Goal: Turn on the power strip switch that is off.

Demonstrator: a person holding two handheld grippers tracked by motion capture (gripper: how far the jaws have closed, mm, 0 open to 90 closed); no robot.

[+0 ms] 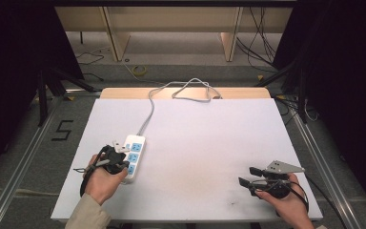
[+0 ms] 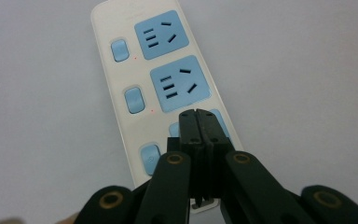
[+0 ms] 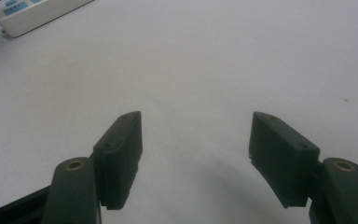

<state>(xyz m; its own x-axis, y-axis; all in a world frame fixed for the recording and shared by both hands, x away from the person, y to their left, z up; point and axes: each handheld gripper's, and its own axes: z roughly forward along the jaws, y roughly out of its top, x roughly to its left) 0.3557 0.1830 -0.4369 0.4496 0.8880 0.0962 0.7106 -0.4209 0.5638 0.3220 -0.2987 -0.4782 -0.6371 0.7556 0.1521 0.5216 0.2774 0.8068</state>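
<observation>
The power strip [image 1: 133, 156] lies at about 8 o'clock on the white table [image 1: 195, 143], its cord [image 1: 148, 112] running off toward 12 o'clock. The left gripper [image 2: 199, 122] holds its jaws pressed together, empty, over the nearest socket, probably so the narrow tip can press one point. The right gripper [image 1: 246, 176] rests wide open at 4 o'clock, well apart from the strip, seemingly kept clear.

Bench [image 1: 195, 143]: white top, wooden far edge.
Floor [image 1: 181, 71]: grey, loose cables, "5" marking [image 1: 62, 130].
Rear: wooden furniture legs [image 1: 116, 38].
Sides: black curtains [image 1: 9, 71].
</observation>
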